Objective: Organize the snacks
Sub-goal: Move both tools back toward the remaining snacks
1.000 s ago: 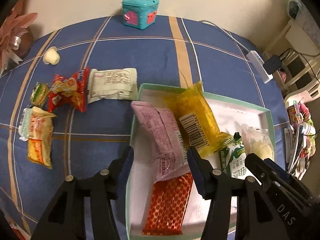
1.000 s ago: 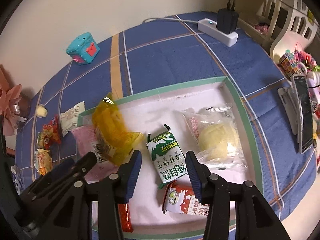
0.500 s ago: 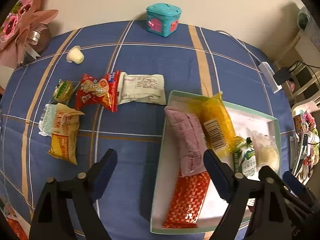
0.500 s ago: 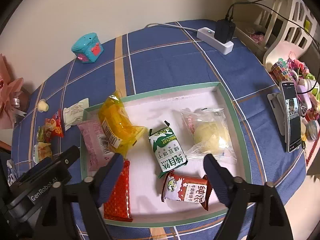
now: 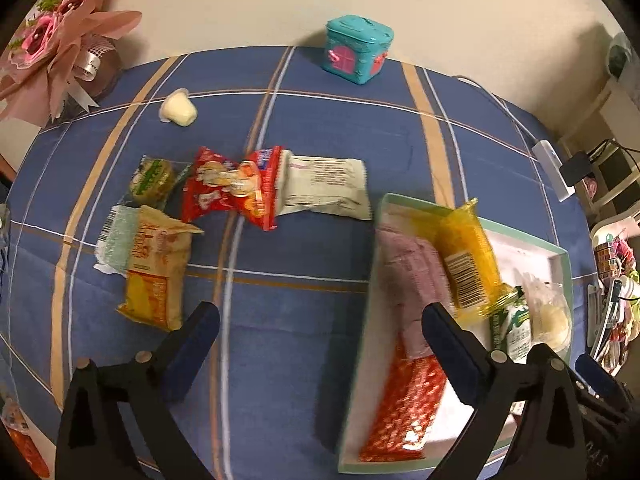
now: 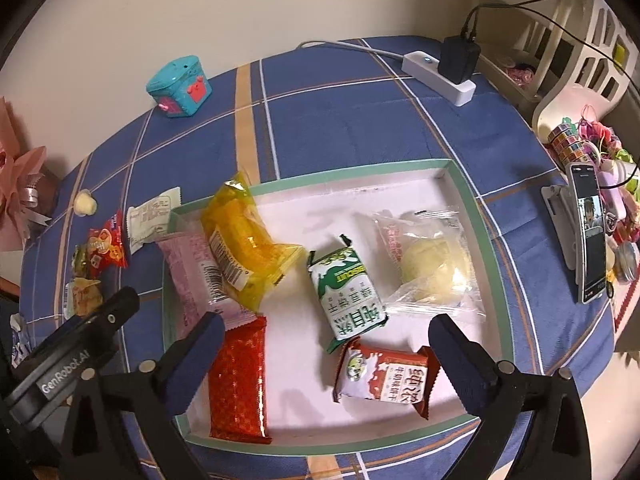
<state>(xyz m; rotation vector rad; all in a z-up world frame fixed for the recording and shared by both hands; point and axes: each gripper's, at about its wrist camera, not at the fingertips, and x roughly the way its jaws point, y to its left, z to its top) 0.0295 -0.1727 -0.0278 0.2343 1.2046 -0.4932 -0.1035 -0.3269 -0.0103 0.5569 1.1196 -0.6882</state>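
A white tray with a green rim (image 6: 472,216) holds a yellow packet (image 6: 244,240), a pink packet (image 6: 192,276), a red packet (image 6: 238,380), a green-white biscuit packet (image 6: 348,292), a clear-wrapped bun (image 6: 432,268) and a red-white packet (image 6: 384,380). My right gripper (image 6: 326,328) hovers over the tray, jaws opening wide, nothing between them. My left gripper (image 5: 320,320) hangs above the blue cloth left of the tray (image 5: 560,256), jaws also opening and empty. Beyond it lie a white packet (image 5: 324,186), a red bag (image 5: 232,188), a small green snack (image 5: 152,178) and a yellow-orange packet (image 5: 154,268).
A jelly cup (image 5: 178,110), a teal toy box (image 5: 358,50) and a pink bouquet (image 5: 56,40) stand toward the back. A power strip (image 6: 440,72) and a phone on a stand (image 6: 588,232) sit at the right. The table edge runs close behind the tray.
Both grippers went from nearly shut to wide open. The left let go of the pink packet and slid left off the tray. The right released the green-white packet.
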